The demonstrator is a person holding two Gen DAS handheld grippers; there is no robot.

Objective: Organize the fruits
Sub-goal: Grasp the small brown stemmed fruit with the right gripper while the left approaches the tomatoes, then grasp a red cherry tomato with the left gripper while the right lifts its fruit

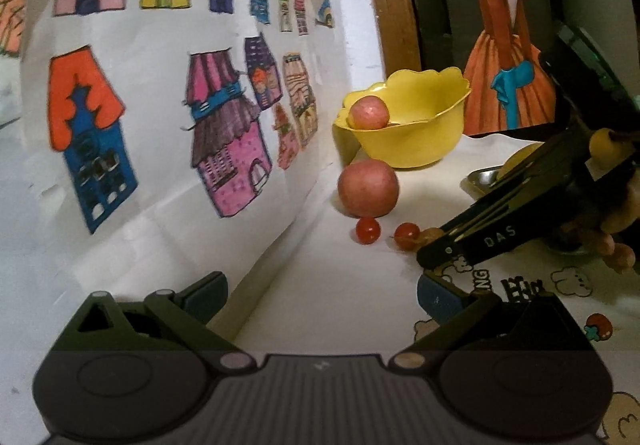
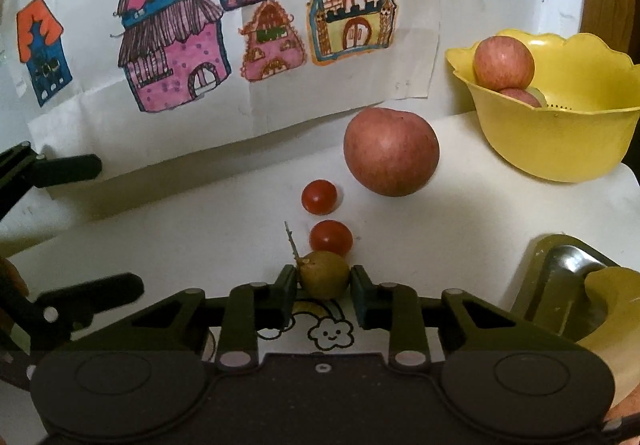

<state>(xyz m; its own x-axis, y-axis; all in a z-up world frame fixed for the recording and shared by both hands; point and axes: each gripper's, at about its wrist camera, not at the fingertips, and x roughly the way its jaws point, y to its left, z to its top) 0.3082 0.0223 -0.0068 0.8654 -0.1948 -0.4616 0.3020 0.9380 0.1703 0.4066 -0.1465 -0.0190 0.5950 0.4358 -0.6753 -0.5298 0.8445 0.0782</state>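
My right gripper (image 2: 324, 285) is shut on a small yellow-green fruit (image 2: 325, 279) with a stem, low over the white table. Just beyond it lie two cherry tomatoes (image 2: 331, 237) (image 2: 319, 197) and a big red apple (image 2: 391, 151). A yellow scalloped bowl (image 2: 560, 149) at the back right holds two apples (image 2: 503, 63). In the left wrist view my left gripper (image 1: 320, 297) is open and empty, well short of the apple (image 1: 368, 187), the tomatoes (image 1: 368, 230) and the bowl (image 1: 424, 141). The right gripper (image 1: 436, 251) reaches in from the right.
Paper with coloured house drawings (image 2: 180, 57) hangs down the wall on the left. A metal dish (image 2: 560, 265) with a yellow fruit (image 2: 612, 305) sits at the right. A framed picture (image 1: 508, 45) stands behind the bowl. The tablecloth (image 2: 332, 333) carries cartoon prints.
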